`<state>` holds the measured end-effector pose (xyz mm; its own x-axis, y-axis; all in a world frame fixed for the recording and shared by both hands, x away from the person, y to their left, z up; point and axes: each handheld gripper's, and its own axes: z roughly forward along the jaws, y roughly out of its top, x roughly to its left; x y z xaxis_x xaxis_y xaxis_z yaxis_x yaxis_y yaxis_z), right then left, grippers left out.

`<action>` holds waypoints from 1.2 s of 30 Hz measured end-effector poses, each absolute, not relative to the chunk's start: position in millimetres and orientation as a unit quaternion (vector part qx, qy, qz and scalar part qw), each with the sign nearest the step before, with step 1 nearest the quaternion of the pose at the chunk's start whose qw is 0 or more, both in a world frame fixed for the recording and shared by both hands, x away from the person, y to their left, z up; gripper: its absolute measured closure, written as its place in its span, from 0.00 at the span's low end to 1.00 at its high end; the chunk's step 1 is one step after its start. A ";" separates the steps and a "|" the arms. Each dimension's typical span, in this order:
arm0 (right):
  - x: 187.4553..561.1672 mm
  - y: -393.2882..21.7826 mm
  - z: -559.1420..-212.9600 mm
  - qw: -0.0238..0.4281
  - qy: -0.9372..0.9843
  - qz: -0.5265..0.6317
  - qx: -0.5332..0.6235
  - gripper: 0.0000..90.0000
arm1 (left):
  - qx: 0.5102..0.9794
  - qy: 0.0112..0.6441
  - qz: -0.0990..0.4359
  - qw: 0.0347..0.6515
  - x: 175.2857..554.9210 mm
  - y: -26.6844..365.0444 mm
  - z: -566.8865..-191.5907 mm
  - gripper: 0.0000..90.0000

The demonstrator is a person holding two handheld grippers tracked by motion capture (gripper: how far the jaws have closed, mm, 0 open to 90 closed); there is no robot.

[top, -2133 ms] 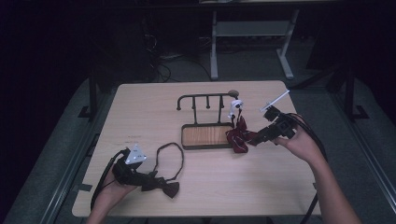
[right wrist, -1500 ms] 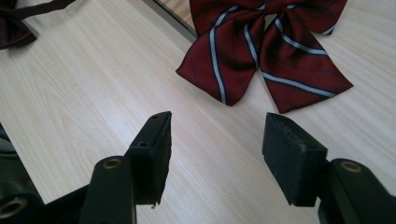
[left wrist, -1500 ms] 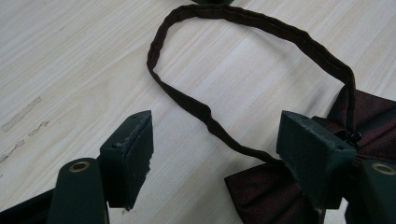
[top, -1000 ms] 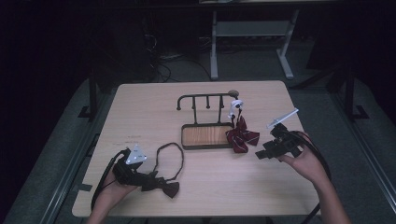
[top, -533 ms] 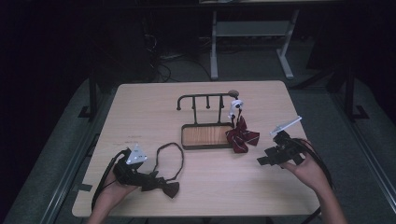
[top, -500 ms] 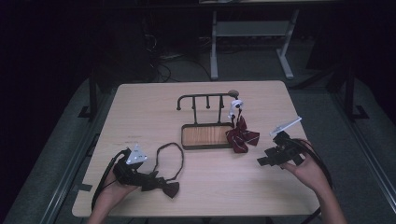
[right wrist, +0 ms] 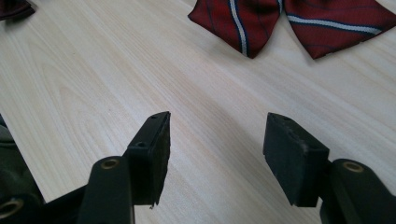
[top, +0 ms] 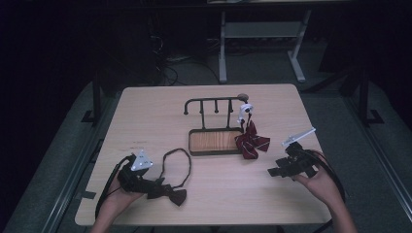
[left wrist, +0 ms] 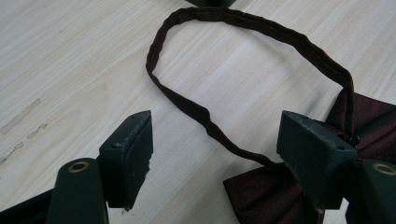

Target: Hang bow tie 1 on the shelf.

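Observation:
A dark maroon bow tie lies near the table's front left, its neck strap looped on the wood. My left gripper rests open beside the bow, the strap running between its jaws. A red striped bow tie hangs from the right end of a black rack with a wooden base. My right gripper is open and holds nothing, low over bare wood, front right of the striped tie.
The light wooden table has free room at its back and left. A white-legged desk frame stands on the floor behind. Black cables trail from both grippers toward the front edge.
My right gripper has let go of the striped tie and drawn back toward the front right of the table. The left gripper and the dark tie have stayed put.

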<state>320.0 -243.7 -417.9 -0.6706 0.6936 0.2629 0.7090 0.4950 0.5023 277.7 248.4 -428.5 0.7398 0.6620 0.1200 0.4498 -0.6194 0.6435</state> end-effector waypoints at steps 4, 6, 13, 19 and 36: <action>318.3 -243.9 -422.7 0.014 -0.863 -0.296 -0.408 0.46 | 0.883 0.314 0.176 0.303 277.8 248.2 -428.2 0.30; 317.0 -244.3 -423.9 0.015 -0.862 -0.300 -0.410 0.46 | 0.882 0.314 0.176 0.304 278.0 248.6 -428.0 0.30; 312.3 -244.4 -427.5 -0.003 -0.858 -0.302 -0.415 0.46 | 0.883 0.312 0.177 0.304 277.9 248.4 -426.7 0.30; 308.6 -244.5 -431.0 -0.011 -0.857 -0.305 -0.416 0.46 | 0.882 0.310 0.175 0.310 279.2 248.3 -423.3 0.30; 302.1 -247.6 -434.8 -0.018 -0.856 -0.310 -0.414 0.45 | 0.892 0.313 0.158 0.286 316.3 237.5 -409.9 0.37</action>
